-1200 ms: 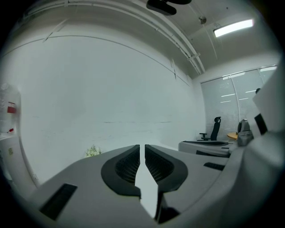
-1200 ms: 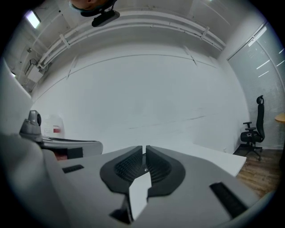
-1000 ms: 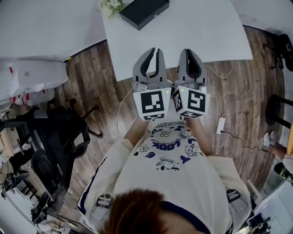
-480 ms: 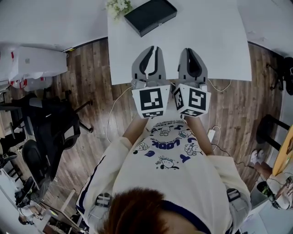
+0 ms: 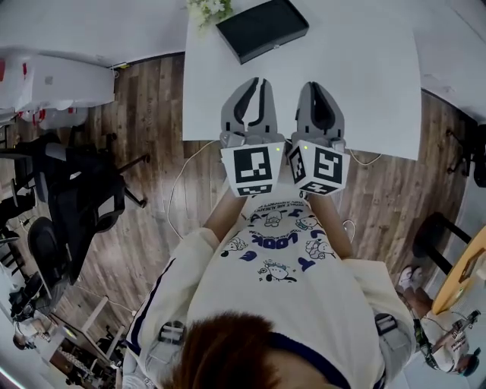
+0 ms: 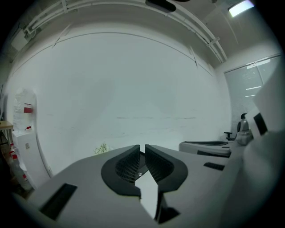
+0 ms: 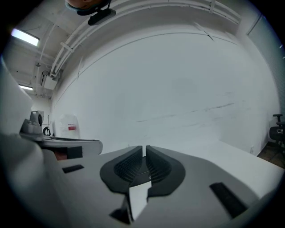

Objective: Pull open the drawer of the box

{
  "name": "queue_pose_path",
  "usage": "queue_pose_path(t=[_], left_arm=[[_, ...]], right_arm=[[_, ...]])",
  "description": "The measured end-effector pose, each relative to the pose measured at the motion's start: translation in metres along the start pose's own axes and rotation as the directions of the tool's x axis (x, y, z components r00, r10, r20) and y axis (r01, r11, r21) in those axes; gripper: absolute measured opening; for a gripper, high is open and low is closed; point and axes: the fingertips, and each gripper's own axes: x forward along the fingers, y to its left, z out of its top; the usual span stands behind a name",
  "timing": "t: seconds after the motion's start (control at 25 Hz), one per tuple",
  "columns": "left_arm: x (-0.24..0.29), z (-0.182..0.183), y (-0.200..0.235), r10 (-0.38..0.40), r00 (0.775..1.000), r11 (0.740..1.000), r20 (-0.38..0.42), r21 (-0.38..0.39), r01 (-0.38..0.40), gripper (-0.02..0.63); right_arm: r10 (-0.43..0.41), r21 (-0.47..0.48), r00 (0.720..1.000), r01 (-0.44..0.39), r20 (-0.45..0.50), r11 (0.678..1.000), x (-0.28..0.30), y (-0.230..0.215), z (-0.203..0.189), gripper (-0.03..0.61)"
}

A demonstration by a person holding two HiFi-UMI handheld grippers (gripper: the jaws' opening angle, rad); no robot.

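Both claws are closed with nothing between their jaws: the left gripper and the right gripper each show their ribbed pads drawn together to a thin slit in their own views, left and right. They are held side by side, close together, over the near edge of the white table, pointing toward its far edge. Each carries a cube with black-and-white square markers facing up.

A wooden floor runs round the table. Black office chairs stand on it off the table's left edge, and beyond them is a white cabinet with small red labels, too small to read. The person's pale shirt bears cartoon dogs and the word LOOK in dark letters, upside-down to the head camera.

The black box lies flat near the table's far left corner, turned at an angle to the edges and well apart from both grippers; its drawer front cannot be made out from above. Just beside it, at that corner, is a small plant with white flowers, also seen low in the left gripper view.
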Motion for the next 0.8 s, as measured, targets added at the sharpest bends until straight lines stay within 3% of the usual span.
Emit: queue_pose_path(t=[0.4, 0.8], left_arm=[[0.025, -0.008, 0.023, 0.034, 0.999, 0.999, -0.034, -0.01, -0.034, 0.044], [0.063, -0.011, 0.045, 0.012, 0.998, 1.0, -0.059, -0.02, -0.013, 0.044]], right_arm=[[0.032, 0.006, 0.999, -0.032, -0.037, 0.999, 0.04, 0.006, -0.009, 0.043], [0.016, -0.009, 0.996, -0.017, -0.088, 1.0, 0.086, 0.007, -0.017, 0.044]])
